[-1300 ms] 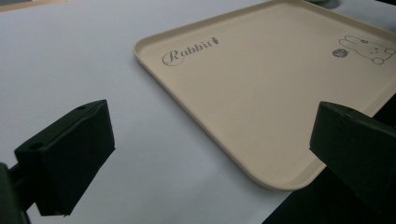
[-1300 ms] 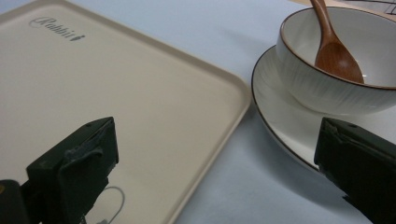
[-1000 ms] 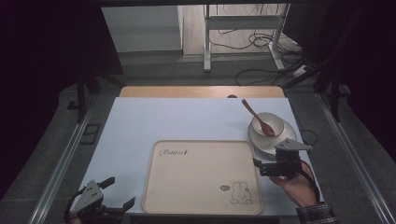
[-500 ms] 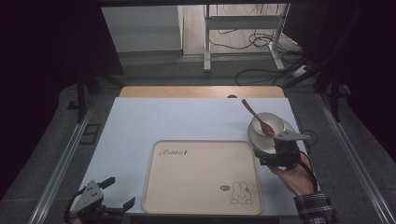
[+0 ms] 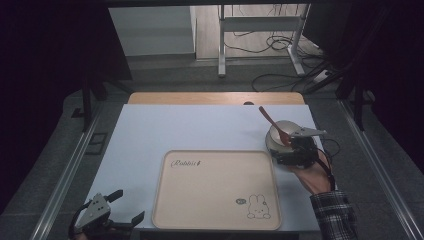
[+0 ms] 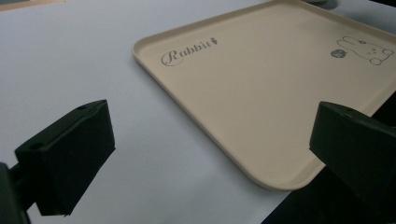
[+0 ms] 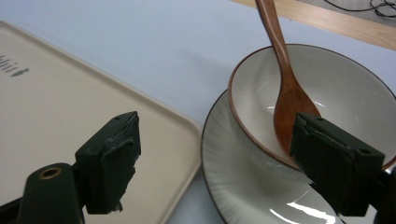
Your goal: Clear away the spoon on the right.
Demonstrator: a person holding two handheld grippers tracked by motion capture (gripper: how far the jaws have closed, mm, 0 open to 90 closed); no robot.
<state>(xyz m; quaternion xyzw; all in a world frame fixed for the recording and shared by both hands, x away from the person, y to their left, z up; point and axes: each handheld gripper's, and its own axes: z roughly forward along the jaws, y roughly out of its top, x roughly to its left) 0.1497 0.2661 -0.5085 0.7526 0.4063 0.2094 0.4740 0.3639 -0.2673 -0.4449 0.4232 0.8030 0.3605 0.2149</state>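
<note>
Right claw (image 5: pixel 296 145) nearer bowl (image 7: pixel 327 88) rim

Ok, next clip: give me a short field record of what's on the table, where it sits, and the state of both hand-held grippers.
bowl: on a plate, right of the tray
spoon: wooden, leaning in the bowl
tray: beige, rabbit print, nothing on it
right hand-held gripper: at the plate's near rim, jaws just been closing, nothing pressed between them yet
left hand-held gripper: open, at the tray's near left corner
</note>
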